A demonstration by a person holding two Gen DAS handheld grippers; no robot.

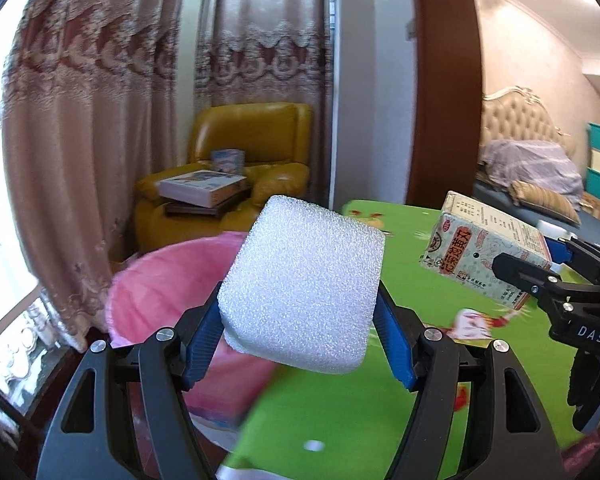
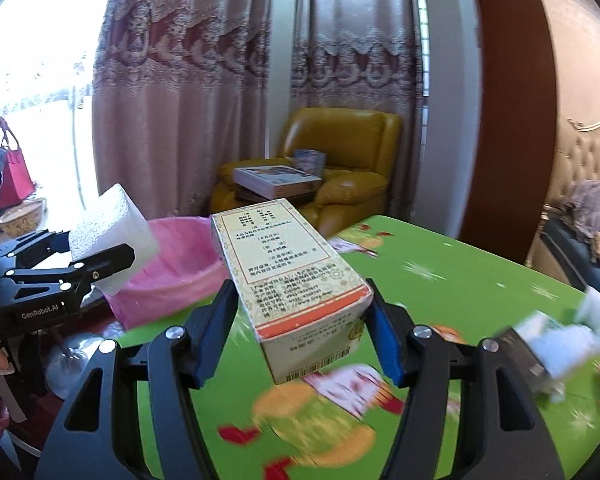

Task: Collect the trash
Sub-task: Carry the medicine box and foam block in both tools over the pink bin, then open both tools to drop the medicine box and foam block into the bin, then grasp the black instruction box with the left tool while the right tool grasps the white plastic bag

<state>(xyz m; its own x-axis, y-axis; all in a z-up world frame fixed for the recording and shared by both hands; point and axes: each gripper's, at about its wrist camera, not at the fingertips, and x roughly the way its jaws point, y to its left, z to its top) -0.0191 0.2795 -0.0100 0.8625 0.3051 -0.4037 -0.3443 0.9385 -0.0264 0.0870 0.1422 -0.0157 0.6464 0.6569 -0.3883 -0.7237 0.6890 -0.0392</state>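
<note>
A white foam block [image 1: 304, 284] sits clamped between the blue pads of my left gripper [image 1: 300, 332], held above the edge of the green table [image 1: 332, 412]. My right gripper [image 2: 300, 332] is shut on a beige printed carton [image 2: 296, 280], lifted over the same table. In the left wrist view the carton [image 1: 484, 248] and right gripper [image 1: 556, 292] show at the right; in the right wrist view the foam [image 2: 108, 232] and left gripper [image 2: 72, 276] show at the left. A bin lined with a pink bag [image 1: 168, 280] [image 2: 172, 264] stands just past the table's left edge, ahead of the foam.
A yellow armchair [image 1: 252, 152] with books stands behind the bin, before patterned curtains [image 1: 80, 140]. More crumpled white litter [image 2: 560, 340] lies on the table [image 2: 460, 280] at right. A bed [image 1: 540, 176] is visible through a doorway. A red bag [image 2: 14, 172] sits by the window.
</note>
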